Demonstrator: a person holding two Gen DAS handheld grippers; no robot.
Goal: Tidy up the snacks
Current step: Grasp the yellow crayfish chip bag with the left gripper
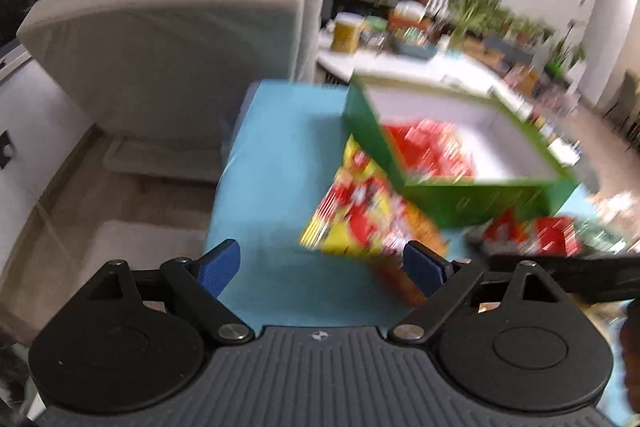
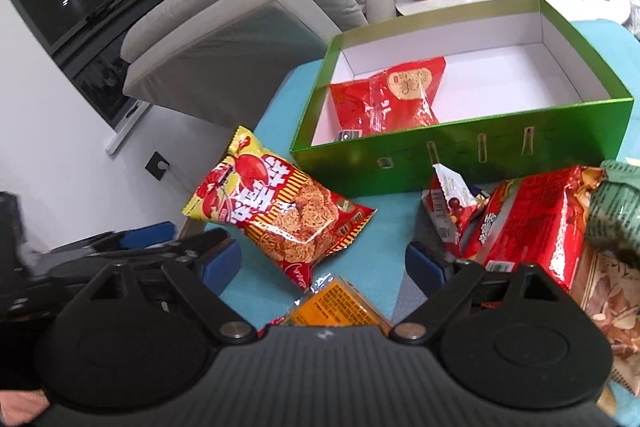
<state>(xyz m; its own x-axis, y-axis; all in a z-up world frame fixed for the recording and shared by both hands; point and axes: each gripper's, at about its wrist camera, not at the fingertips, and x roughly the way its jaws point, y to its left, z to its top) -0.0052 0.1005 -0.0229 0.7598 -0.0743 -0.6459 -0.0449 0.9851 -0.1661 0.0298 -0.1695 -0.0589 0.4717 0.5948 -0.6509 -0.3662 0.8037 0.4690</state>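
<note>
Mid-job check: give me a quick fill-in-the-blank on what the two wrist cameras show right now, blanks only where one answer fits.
1. The green box holds exactly ____ snack bag.
2. The bag inside the box is mostly ____ in colour.
3. The yellow lobster-print bag lies ____ the box, on the blue surface.
4. The right gripper has its jaws ____, gripping nothing.

Missing words: one; red; outside; open

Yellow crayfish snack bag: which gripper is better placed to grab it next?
Right, probably. The yellow crayfish snack bag lies centred just ahead of the open right gripper; the left gripper has it off toward one finger.
</note>
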